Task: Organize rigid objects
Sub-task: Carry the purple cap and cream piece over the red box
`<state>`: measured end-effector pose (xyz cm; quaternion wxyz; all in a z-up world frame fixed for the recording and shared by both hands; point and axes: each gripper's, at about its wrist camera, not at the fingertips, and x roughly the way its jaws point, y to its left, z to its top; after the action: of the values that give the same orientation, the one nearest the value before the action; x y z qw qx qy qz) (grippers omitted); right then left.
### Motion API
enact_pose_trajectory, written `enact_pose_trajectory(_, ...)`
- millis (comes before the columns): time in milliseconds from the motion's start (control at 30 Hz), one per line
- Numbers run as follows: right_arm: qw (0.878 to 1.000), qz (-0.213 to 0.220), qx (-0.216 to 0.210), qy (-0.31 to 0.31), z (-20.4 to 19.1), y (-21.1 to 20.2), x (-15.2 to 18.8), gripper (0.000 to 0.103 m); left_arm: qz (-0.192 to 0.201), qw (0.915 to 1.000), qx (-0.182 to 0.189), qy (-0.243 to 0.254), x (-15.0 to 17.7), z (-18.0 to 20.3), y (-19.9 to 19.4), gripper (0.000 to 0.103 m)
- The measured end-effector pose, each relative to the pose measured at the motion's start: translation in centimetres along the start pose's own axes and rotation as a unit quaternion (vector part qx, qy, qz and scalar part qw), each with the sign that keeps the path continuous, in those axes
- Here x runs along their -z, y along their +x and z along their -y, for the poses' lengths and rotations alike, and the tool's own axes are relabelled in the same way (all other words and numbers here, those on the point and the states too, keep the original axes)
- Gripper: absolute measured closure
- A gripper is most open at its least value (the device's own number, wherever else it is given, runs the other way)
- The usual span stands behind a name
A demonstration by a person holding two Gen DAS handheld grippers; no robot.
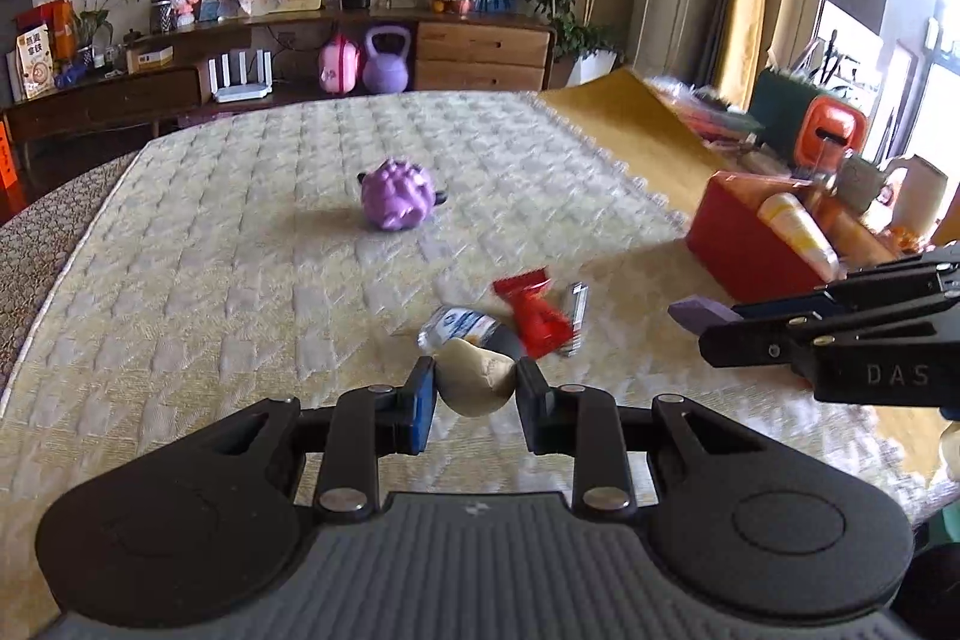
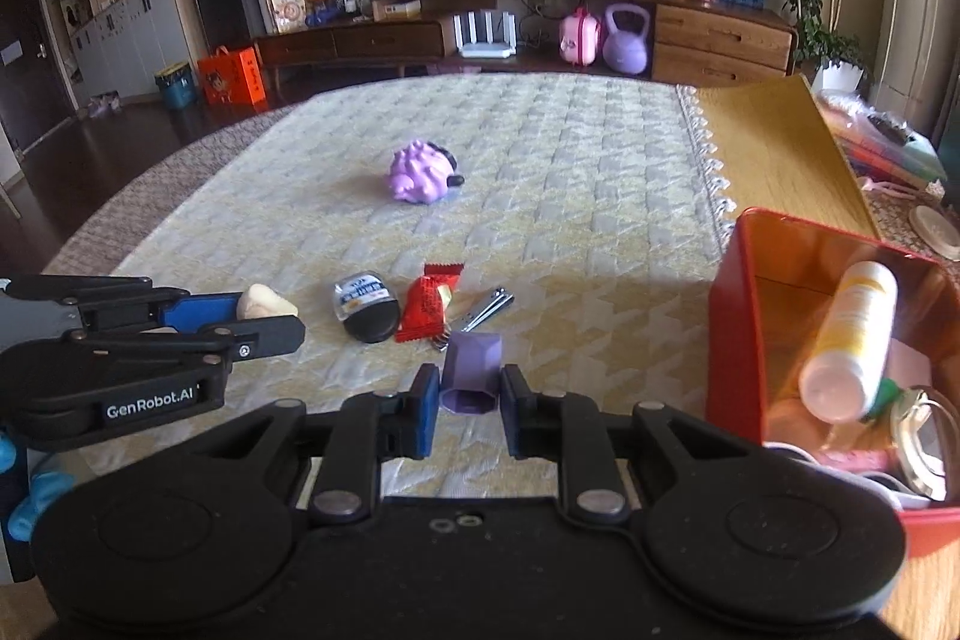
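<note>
Left gripper (image 1: 477, 388) pinching cream lump (image 1: 474, 382) — right gripper (image 2: 465, 400) clamped on purple block (image 2: 471, 367), both above the tablecloth (image 2: 540, 196).

cloth (image 2: 540, 196): cream-yellow houndstooth | box (image 2: 729, 340): red | toy (image 2: 420, 173): purple | wrapper (image 2: 427, 310): red | block (image 2: 471, 370): purple | bottle (image 2: 852, 334): white-yellow

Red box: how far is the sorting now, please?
Done: the red box already holds a white bottle. In hand: left gripper grips a cream lump; right gripper grips a purple block. Left on the cloth: purple toy, red sachet, nail clippers.
</note>
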<state>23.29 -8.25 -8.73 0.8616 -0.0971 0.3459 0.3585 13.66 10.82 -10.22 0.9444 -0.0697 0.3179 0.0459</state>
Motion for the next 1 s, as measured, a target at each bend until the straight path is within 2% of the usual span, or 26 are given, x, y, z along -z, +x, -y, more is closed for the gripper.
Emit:
enact_pose_trajectory(200, 1.0, 0.023, -0.001, 0.013, 0.8, -3.1, 0.1, 0.082, 0.006, 0.9997, 0.022, -0.011, -1.3, 1.6, -2.2, 0.075)
enact_pose_trajectory(467, 0.997, 0.063, 0.008, 0.036, 3.7, -7.6, 0.9, 0.082, 0.01, 0.9988, 0.046, 0.009, -2.9, 5.2, -3.6, 0.075)
enact_pose_trajectory(567, 0.996, 0.077, 0.018, 0.048, 5.3, -9.0, 1.5, 0.082, 0.017, 0.9988, 0.042, 0.017, -3.4, 6.7, -3.8, 0.075)
enact_pose_trajectory(867, 0.991, 0.095, 0.049, 0.086, 10.6, -10.7, 3.1, 0.082, 0.022, 0.9981, 0.042, 0.039, -4.8, 11.7, -2.7, 0.075)
enact_pose_trajectory(1000, 0.989, 0.099, 0.054, 0.098, 12.5, -11.1, 3.8, 0.082, 0.012, 0.9974, 0.049, 0.052, -5.3, 14.2, -1.5, 0.075)
